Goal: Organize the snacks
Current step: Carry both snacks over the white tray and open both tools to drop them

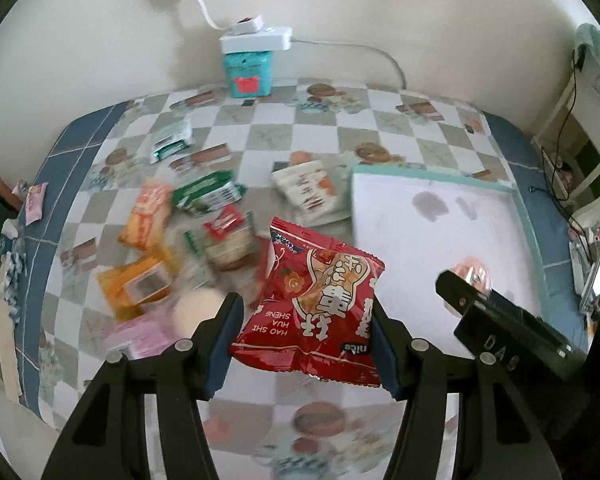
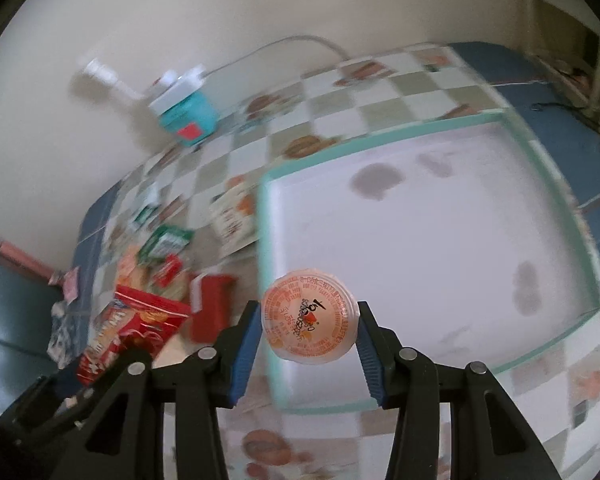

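Above the bench, we see the left gripper [image 1: 306,340] clamping a red snack packet [image 1: 316,300]; the right gripper [image 2: 308,338] clamps an orange jelly cup [image 2: 310,316] over the tray [image 2: 548,168].

Both grippers are showing black frames with silver screws. Blue ribbed pads are lining the left gripper [image 1: 304,344] and right gripper [image 2: 306,350] fingers.
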Motion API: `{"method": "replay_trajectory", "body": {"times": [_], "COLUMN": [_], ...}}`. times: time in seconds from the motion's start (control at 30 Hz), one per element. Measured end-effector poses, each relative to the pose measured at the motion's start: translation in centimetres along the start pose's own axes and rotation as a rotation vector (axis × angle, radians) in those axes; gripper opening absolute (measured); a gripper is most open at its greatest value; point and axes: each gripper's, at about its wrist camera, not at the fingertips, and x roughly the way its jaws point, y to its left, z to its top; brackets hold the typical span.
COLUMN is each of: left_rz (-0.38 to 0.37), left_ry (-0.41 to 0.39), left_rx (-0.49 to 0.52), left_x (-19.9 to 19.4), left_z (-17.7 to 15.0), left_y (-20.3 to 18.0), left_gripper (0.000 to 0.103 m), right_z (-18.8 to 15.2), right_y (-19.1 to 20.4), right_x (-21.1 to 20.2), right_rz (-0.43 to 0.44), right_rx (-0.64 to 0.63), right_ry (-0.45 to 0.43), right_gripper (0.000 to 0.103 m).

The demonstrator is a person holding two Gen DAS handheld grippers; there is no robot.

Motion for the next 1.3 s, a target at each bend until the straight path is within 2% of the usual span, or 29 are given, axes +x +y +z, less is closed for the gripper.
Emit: {"method": "replay_trajectory", "body": {"times": [0.17,0.3,0.43,0.6,0.77,0.93,1.07,1.17,1.3], "left_rz": [-0.029,-0.091,-0.077,-0.099,-0.156,-0.132,-0.141,-0.136,-0.129], "left_ry": [0.010,0.015,0.023,0.006,-0.009,0.011,0.024,0.028,0.033], "left_rx": [-0.010,-0.001,0.030,0.020,0.019,0.022,0.042,0.055,0.039], "left_x": [1.3,2.8,4.8,6.8,9.0,11.5,11.9,11.6,10.7], "left_z": [1.0,1.2,2.0,4.0,5.4,5.9,5.8,5.8,5.9], "left_y": [-4.0,-6.4,-8.2,-9.5,-11.1,-11.6,-12.0,-12.2,-11.6], "left_gripper": [0.061,0.061,0.062,0.061,0.062,0.062,0.065,0.079,0.080], "right_z": [1.8,2.8,3.9,5.0,6.1,6.7,6.9,6.8,6.7], "right_y": [-3.4,-6.5,-9.7,-12.4,-13.7,-14.7,-14.9,-15.0,-14.8], "right_x": [-0.3,-0.6,-0.6,-0.4,0.5,1.9,3.0,3.4,2.8], "right_rz": [-0.060,-0.094,-0.122,-0.159,-0.181,-0.204,-0.219,-0.217,-0.232], "right_rx": [0.048,0.120,0.190,0.254,0.267,0.269,0.260,0.262,0.259], "right_ry": [-0.034,-0.052,-0.065,-0.086,-0.091,-0.082,-0.066,-0.049,-0.050], "right_gripper": [0.049,0.049,0.049,0.049,0.049,0.049,0.051,0.051,0.051]}}
